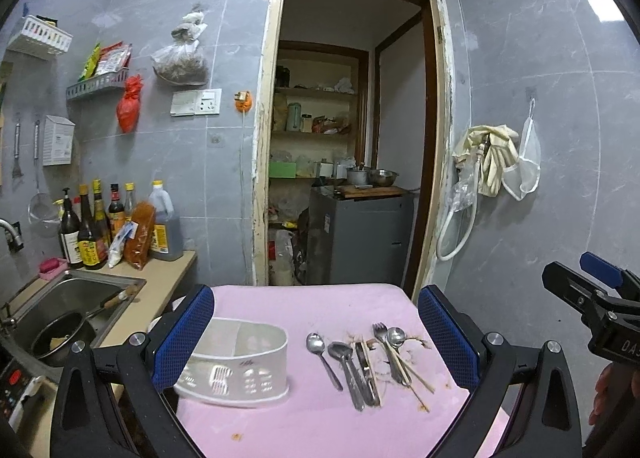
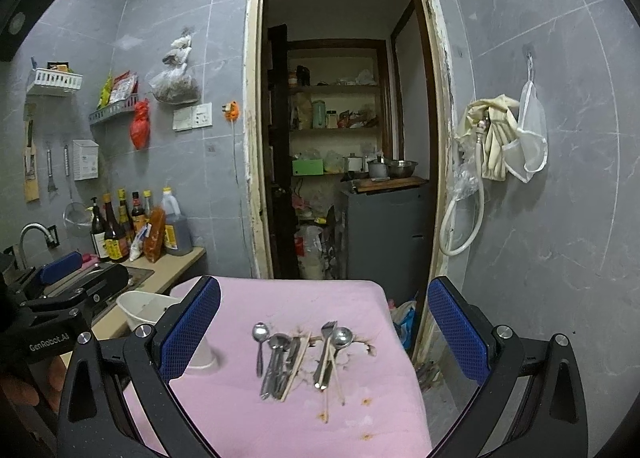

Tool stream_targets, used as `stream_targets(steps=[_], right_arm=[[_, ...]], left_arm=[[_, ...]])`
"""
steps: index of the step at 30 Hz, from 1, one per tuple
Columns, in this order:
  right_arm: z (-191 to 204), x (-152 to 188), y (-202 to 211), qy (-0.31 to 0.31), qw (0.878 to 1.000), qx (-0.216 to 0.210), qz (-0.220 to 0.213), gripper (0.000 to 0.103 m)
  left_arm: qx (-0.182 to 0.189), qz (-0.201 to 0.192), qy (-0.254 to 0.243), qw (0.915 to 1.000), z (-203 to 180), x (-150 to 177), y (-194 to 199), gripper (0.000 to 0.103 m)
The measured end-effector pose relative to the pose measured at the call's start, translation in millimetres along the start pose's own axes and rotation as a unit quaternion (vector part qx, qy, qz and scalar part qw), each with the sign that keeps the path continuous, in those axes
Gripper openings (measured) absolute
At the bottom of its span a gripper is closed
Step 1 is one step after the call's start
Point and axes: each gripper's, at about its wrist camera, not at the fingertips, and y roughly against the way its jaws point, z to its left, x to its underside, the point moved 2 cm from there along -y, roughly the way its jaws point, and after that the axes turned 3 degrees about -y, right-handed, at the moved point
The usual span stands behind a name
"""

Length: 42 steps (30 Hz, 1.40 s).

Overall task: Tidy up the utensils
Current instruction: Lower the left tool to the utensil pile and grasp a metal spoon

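Two grippers, the left gripper and the right gripper, hover with fingers spread wide and empty above the pink table. Spoons, a fork and chopsticks lie loose near its middle, right of the white utensil holder. Begin with the outlying spoon, pinching mid-handle so it hangs level, and steady the light holder, which may tip.

Three spoons, one fork, two chopsticks, one white holder.
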Motion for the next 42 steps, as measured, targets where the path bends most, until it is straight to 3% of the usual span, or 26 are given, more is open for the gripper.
stream_targets(steps=[15, 22, 27, 29, 36, 42], right_arm=[[-60.1, 23.1, -141.0, 0.006, 0.998, -0.030, 0.060, 0.102], [-73.2, 53.8, -204.5, -0.009, 0.993, -0.053, 0.102, 0.099], [-80.4, 83.5, -247.5, -0.025, 0.985, -0.073, 0.151, 0.082], [-83.5, 92.6, -263.4, -0.031, 0.981, -0.082, 0.171, 0.076], [-82.7, 118.5, -313.5, -0.040, 0.966, -0.107, 0.230, 0.046], [-72.7, 147.5, -352.3, -0.039, 0.945, -0.137, 0.293, 0.034]], left_arm=[[0.027, 0.046, -0.009, 0.9985, -39.7, 18.0, -122.2, 0.103], [0.015, 0.073, -0.007, 0.9972, -56.2, 39.0, -183.3, 0.101], [-0.002, 0.110, 0.004, 0.9940, -62.2, 61.1, -224.8, 0.098], [-0.011, 0.127, 0.005, 0.9918, -62.9, 68.3, -237.8, 0.092], [-0.045, 0.204, 0.023, 0.9776, -52.1, 97.8, -282.8, 0.075], [-0.068, 0.258, 0.048, 0.9624, -34.6, 118.0, -310.2, 0.066]])
